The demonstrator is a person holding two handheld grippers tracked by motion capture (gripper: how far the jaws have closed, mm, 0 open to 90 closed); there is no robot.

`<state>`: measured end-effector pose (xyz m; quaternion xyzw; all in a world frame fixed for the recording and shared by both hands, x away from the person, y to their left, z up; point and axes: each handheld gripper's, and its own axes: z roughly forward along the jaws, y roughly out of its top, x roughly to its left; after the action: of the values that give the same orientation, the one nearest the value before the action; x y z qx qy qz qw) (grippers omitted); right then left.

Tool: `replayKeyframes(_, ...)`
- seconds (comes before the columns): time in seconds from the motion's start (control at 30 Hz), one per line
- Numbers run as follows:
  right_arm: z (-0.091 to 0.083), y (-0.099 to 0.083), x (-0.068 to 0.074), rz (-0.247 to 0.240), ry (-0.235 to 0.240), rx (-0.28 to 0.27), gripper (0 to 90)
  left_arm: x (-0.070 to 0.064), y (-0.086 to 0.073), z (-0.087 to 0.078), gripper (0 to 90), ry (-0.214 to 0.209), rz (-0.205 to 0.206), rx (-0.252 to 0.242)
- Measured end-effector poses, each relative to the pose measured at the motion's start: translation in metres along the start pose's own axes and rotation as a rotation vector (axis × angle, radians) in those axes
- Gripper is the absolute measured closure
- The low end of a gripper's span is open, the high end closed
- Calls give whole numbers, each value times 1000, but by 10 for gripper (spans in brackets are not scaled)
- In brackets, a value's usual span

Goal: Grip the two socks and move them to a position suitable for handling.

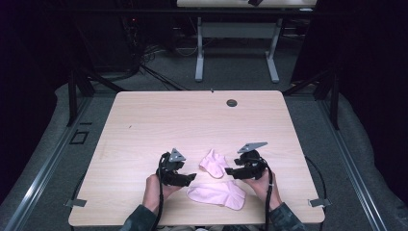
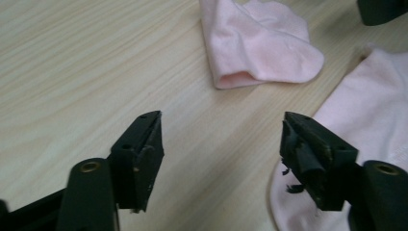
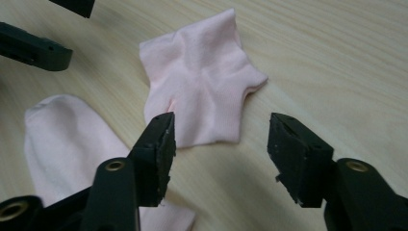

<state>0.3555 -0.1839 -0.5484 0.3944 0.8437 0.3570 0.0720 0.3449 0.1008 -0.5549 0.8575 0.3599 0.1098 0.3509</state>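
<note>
Two pale pink socks lie near the front edge of the wooden table (image 1: 159, 120). The smaller, crumpled sock (image 1: 214, 162) (image 2: 260, 43) (image 3: 199, 82) rests between my two grippers. The longer sock (image 1: 217, 194) (image 2: 370, 110) (image 3: 72, 139) lies flat just in front of it. My left gripper (image 1: 191, 177) (image 2: 223, 130) hovers open to the left of the socks, its right jaw over the flat sock's edge. My right gripper (image 1: 229, 171) (image 3: 221, 130) is open too, low over the crumpled sock's near edge. Nothing is held. The left gripper's jaw tips (image 3: 33, 48) appear in the right gripper view.
A round cable hole (image 1: 232, 102) sits near the table's far edge. Bare wood stretches across the far half of the table. Beyond it stands a white-legged desk (image 1: 235, 29) on a grey floor, with dark stands at both sides.
</note>
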Motion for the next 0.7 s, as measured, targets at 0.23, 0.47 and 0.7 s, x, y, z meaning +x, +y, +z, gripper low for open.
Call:
replayKeyframes(0.23, 25, 12, -7, 7, 24, 62, 525, 4, 9, 26, 497, -40, 38, 61)
replayKeyframes(0.47, 34, 13, -10, 14, 27, 77, 605, 4, 18, 37, 542, -56, 52, 62)
replayKeyframes(0.7, 38, 14, -8, -10, 23, 81, 725, 3, 25, 46, 710, -73, 81, 47)
